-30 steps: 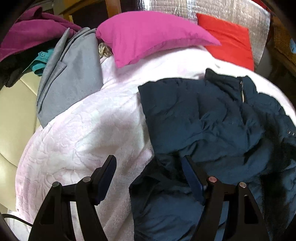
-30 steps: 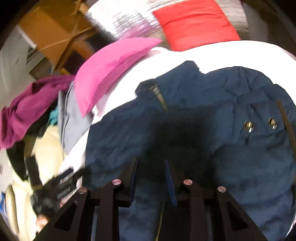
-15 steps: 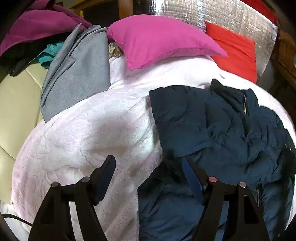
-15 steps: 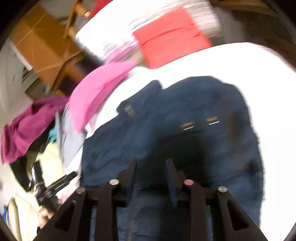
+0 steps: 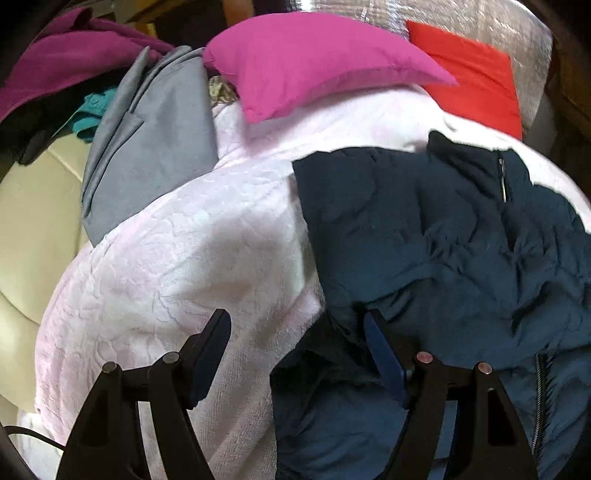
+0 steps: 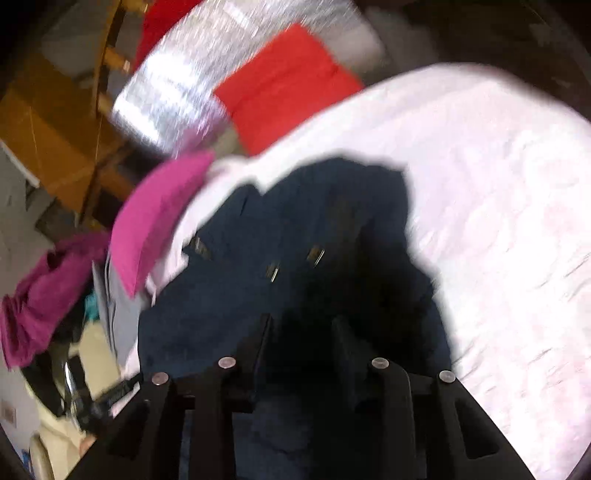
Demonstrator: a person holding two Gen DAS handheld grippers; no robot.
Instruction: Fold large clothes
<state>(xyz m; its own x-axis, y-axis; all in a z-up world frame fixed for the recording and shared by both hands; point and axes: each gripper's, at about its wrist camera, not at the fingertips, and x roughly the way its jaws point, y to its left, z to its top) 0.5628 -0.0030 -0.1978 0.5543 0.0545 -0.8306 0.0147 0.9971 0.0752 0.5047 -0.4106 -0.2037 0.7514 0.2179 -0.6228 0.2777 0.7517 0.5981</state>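
A navy puffer jacket (image 5: pixel 443 236) lies crumpled on a pale pink textured blanket (image 5: pixel 192 251) spread over a bed, with its zipped collar toward the far end. The left gripper (image 5: pixel 297 332) hangs over the jacket's near left edge, its jaws wide apart and clamped on nothing: one finger sits above the blanket, the other above the dark fabric. In the blurred right wrist view, the right gripper (image 6: pixel 301 328) hovers over the jacket (image 6: pixel 280 266), its jaws closing with dark cloth below and between them; whether the pads press on it cannot be told. A magenta pillow (image 5: pixel 314 62) and a red pillow (image 5: pixel 476 77) rest at the far end against a silver quilted panel (image 5: pixel 480 18). A grey garment (image 5: pixel 147 147) and a purple one (image 5: pixel 66 62) lie at far left.
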